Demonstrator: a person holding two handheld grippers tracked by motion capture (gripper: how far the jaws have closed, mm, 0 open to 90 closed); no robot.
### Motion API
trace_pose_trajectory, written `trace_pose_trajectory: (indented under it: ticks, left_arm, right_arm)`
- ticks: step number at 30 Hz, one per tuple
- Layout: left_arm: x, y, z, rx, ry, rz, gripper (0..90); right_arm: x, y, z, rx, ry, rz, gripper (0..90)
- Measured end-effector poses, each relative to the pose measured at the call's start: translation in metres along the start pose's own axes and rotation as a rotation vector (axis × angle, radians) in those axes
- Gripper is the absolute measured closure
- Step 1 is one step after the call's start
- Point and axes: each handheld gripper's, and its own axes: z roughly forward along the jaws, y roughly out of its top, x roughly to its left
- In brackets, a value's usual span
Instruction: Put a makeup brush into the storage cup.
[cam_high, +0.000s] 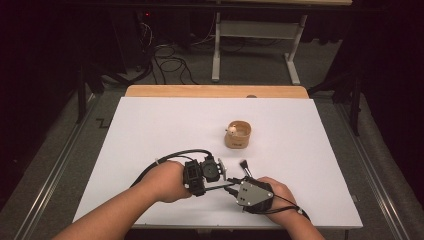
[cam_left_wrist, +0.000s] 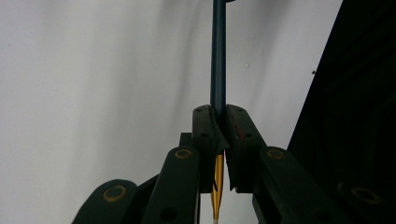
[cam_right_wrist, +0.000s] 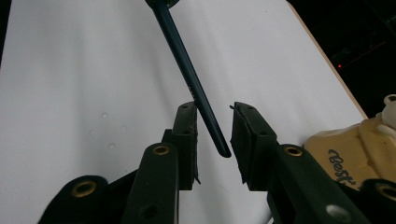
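Observation:
A thin dark blue handle (cam_left_wrist: 218, 56) with a gold ferrule (cam_left_wrist: 217, 184) is clamped between the pads of my left gripper (cam_left_wrist: 218, 108) and runs straight out ahead of it. The handle's rounded free end (cam_right_wrist: 219, 142) lies between the jaws of my right gripper (cam_right_wrist: 214, 109), close along the left pad, with a clear gap to the right pad. In the high view, my left gripper (cam_high: 223, 175) and my right gripper (cam_high: 235, 184) meet near the front middle of the white board (cam_high: 150, 125).
A small round wooden cup (cam_high: 238, 135) with a small white piece inside stands mid-board, beyond the grippers; it shows tan and lettered in the right gripper view (cam_right_wrist: 343, 151). The wooden table edge (cam_high: 215, 91) lies behind the board. A desk frame and cables are on the floor beyond.

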Motion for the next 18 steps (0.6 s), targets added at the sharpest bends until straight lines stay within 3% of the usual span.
trace_pose_trajectory:
  ticks: [3, 18]
  left_arm:
    - [-0.001, 0.0026, 0.0002, 0.003, -0.006, 0.008, 83.0]
    - [-0.0011, 0.0059, 0.0015, 0.028, -0.018, 0.021, 83.0]
  right_arm:
    - [0.0019, 0.0002, 0.002, 0.0, 0.028, -0.008, 72.8]
    - [0.0038, 0.0015, 0.0035, 0.014, 0.049, -0.028, 73.7]
